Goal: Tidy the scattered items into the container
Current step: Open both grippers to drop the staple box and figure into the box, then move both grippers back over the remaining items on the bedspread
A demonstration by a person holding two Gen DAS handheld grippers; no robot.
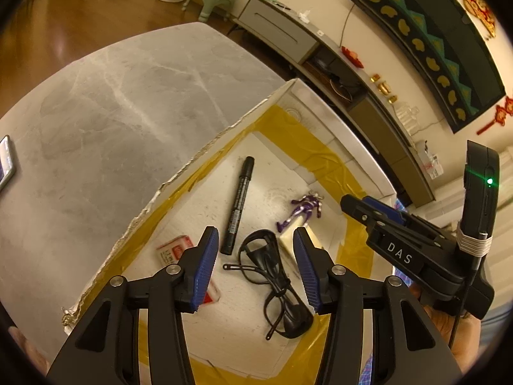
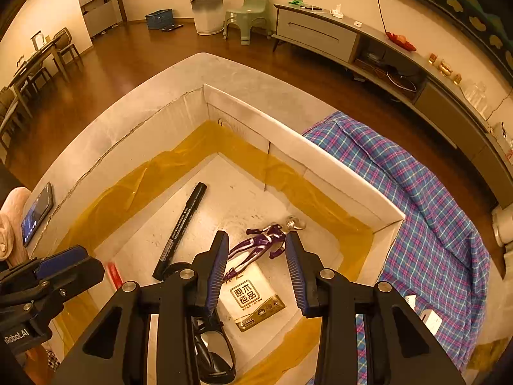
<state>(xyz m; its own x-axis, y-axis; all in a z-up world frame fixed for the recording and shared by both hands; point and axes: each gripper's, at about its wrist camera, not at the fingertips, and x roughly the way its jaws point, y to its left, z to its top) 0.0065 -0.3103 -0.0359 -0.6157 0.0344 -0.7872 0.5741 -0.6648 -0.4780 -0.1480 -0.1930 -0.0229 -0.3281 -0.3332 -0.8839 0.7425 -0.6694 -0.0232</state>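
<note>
Left gripper (image 1: 256, 261) jaws wide apart, empty, over glasses (image 1: 275, 284) in box (image 1: 198, 157). Right gripper (image 2: 256, 264) jaws parted, empty, above purple figure (image 2: 263, 240).

Your left hand-held gripper (image 1: 256, 250) points steeply downward, its two blue-padded fingers (image 1: 205, 266) spread well apart with nothing pressed between the pads. Your right hand-held gripper (image 2: 256, 256) also tilts steeply down, its ribbed blue pads (image 2: 218, 266) standing apart and clamping nothing. In the left wrist view the right hand-held gripper reaches in from the right edge, its black body angled toward the upper left, and part of your hand (image 1: 449, 324) shows beneath its body. In the right wrist view the left hand-held gripper juts in from the left edge, its blue-tipped finger (image 2: 61, 260) pointing to the right.
</note>
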